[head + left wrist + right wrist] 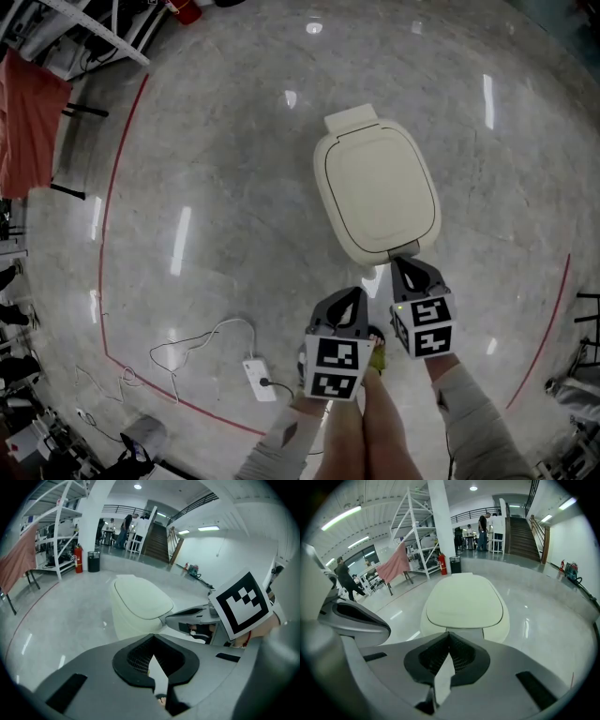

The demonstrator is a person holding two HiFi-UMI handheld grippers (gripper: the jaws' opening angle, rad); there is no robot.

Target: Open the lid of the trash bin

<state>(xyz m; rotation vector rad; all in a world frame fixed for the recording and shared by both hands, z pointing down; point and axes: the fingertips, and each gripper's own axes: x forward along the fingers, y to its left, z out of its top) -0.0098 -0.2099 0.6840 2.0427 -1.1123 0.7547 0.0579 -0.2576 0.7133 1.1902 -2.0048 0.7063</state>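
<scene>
- Trash bin (330, 208): cream, rounded, standing on the polished grey floor (216, 169) just ahead of the person and slightly to the right in the head view.
- Lid (380, 183): lies flat and closed on the bin. A hinge tab (352, 119) sits at the far edge and a small grey tab (404, 248) at the near edge.
- Right gripper (406, 267): jaws together, nothing between them. In the right gripper view its tip (448, 633) sits right at the bin's near rim, by the grey tab. Contact cannot be confirmed.
- Left gripper (353, 298): jaws together and empty (152, 637). It is beside the right gripper, a little further back and clear of the bin.
- Marker cubes: one on each gripper. The right gripper's cube (241, 604) shows in the left gripper view.
- Person: grey sleeves (473, 412) and legs (361, 431) at the bottom of the head view.
- Floor items: a white power strip (258, 378) with a thin cable (192, 347) lies to the person's left, and a red line (117, 178) curves round the work area.
- Surroundings: a red cloth (28, 122) at far left, white shelving (63, 522), a fire extinguisher (78, 559), a small black bin (93, 560) and a staircase (157, 541), with people standing in the distance.
</scene>
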